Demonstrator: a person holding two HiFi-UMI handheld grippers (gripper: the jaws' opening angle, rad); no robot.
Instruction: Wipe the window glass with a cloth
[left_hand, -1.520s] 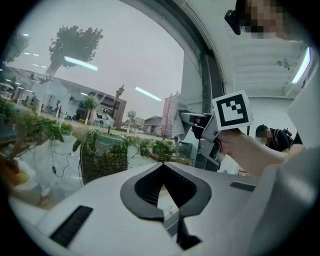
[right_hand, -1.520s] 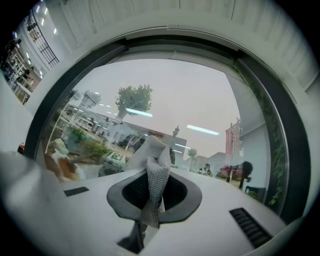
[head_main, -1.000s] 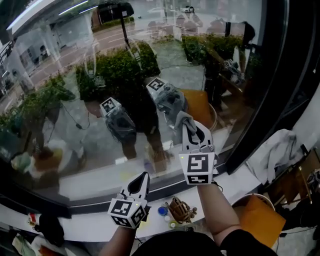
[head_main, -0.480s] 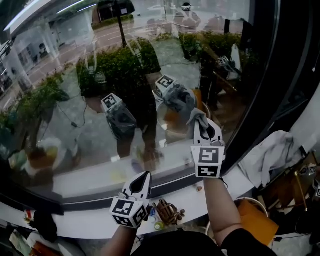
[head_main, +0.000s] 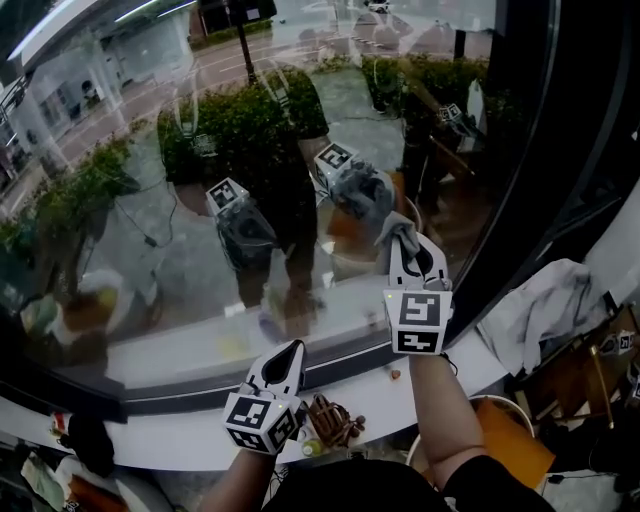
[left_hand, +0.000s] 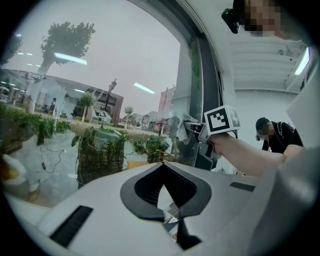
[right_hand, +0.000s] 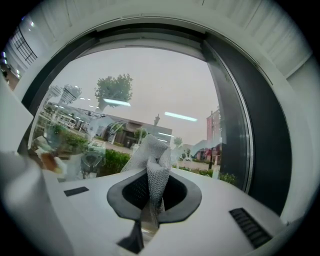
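Grey-and-white plastic left gripper (head_main: 287, 358) sits lowest and nearest me, above the white window ledge (head_main: 170, 432) — its jaws pressed together on nothing. Higher up, my right gripper (head_main: 410, 262) is clamped on the grey mesh cloth (head_main: 398, 232), a bunched wad sticking out past the tips. That cloth lies up against the big window glass (head_main: 140, 210), close to the dark frame (head_main: 520, 170) at its right.

Soft daylight, reflective glare, fisheye-warped edges
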